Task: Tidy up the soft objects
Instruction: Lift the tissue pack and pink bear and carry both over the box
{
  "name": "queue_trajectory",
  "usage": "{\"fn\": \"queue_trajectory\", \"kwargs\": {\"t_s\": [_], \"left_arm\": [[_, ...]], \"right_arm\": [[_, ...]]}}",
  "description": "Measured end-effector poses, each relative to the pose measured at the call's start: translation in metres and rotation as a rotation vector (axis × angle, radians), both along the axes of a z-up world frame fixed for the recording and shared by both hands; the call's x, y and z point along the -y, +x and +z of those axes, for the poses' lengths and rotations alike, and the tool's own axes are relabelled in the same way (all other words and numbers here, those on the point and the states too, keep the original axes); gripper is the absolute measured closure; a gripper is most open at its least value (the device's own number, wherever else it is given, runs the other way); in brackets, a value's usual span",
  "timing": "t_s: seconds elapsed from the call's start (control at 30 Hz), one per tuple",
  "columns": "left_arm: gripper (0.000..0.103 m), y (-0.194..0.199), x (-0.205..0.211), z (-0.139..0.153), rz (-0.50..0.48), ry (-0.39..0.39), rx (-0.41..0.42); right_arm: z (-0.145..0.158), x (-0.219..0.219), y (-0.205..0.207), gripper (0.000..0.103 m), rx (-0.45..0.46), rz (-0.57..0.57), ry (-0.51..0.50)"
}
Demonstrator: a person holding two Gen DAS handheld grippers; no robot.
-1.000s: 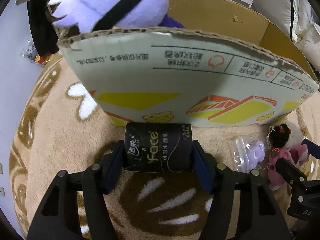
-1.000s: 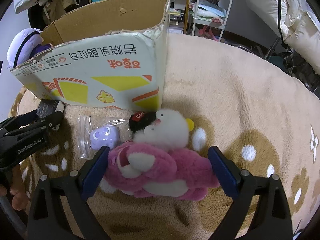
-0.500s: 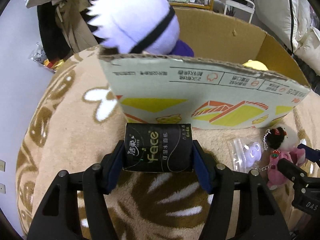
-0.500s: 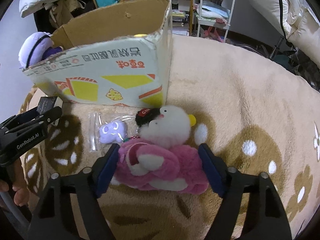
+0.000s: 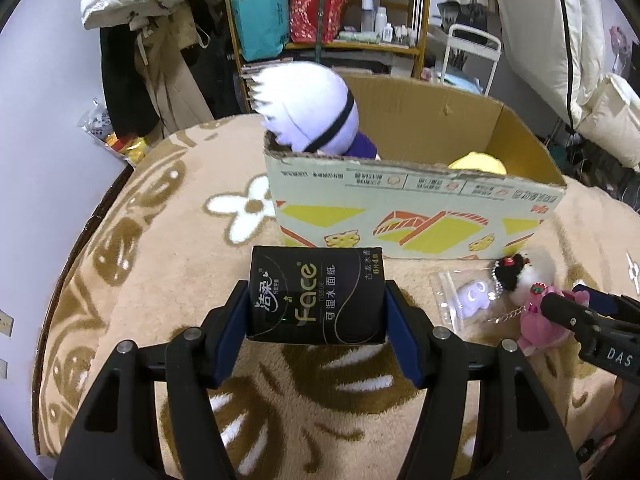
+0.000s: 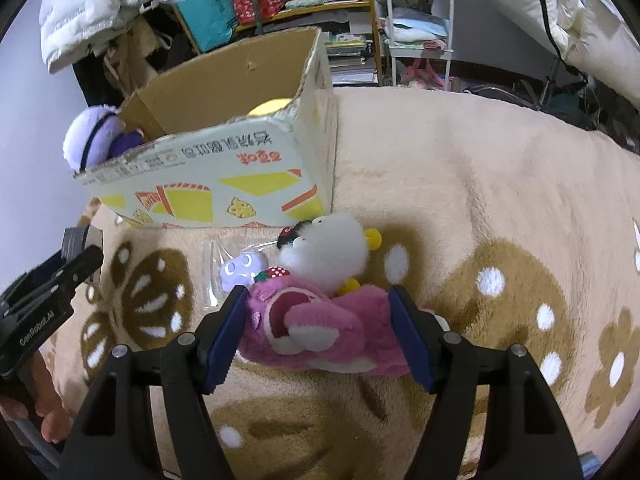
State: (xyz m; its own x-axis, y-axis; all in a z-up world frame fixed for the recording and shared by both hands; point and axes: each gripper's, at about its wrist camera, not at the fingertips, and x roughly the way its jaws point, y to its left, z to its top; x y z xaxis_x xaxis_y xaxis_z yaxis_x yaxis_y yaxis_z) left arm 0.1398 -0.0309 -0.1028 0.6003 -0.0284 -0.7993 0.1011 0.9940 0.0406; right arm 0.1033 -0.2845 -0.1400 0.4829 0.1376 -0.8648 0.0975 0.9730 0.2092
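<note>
My left gripper is shut on a black tissue pack and holds it above the rug in front of the cardboard box. My right gripper is shut on a pink plush bear and holds it just above the rug. A white fluffy plush and a small purple toy in a clear bag lie by the box. A purple-and-white plush and a yellow plush sit inside the box.
A beige rug with brown and white flower patterns covers the surface. Shelves, hanging coats and a white cart stand behind the box. The left gripper also shows at the left of the right wrist view.
Both grippers have risen and pulled back from the box, so its inside now shows. The right gripper's jaws have closed in on the pink bear and lifted it.
</note>
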Motion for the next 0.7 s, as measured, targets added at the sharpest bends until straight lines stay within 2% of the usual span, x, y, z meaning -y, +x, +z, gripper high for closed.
{"fn": "queue_trajectory", "kwargs": {"t_s": [0.1, 0.13, 0.17, 0.2, 0.43, 0.7], "left_arm": [[0.040, -0.009, 0.000, 0.009, 0.008, 0.003, 0.034], [0.040, -0.013, 0.001, 0.011, 0.009, 0.003, 0.045], [0.040, -0.016, 0.001, 0.014, 0.011, 0.001, 0.056], [0.040, -0.018, 0.001, 0.017, 0.010, 0.000, 0.065], [0.040, -0.032, 0.004, 0.029, -0.005, 0.016, 0.107], [0.040, -0.043, 0.002, 0.043, 0.016, 0.012, 0.181]], "right_arm": [[0.006, 0.002, -0.005, 0.029, 0.021, -0.005, 0.022], [0.009, 0.002, -0.006, 0.034, 0.030, -0.003, 0.030], [0.012, 0.001, -0.008, 0.046, 0.040, 0.000, 0.037], [0.014, 0.000, -0.009, 0.052, 0.047, 0.005, 0.041], [0.008, -0.003, -0.006, 0.055, 0.023, 0.029, 0.054], [0.035, -0.005, -0.013, 0.056, 0.149, 0.038, 0.084]]}}
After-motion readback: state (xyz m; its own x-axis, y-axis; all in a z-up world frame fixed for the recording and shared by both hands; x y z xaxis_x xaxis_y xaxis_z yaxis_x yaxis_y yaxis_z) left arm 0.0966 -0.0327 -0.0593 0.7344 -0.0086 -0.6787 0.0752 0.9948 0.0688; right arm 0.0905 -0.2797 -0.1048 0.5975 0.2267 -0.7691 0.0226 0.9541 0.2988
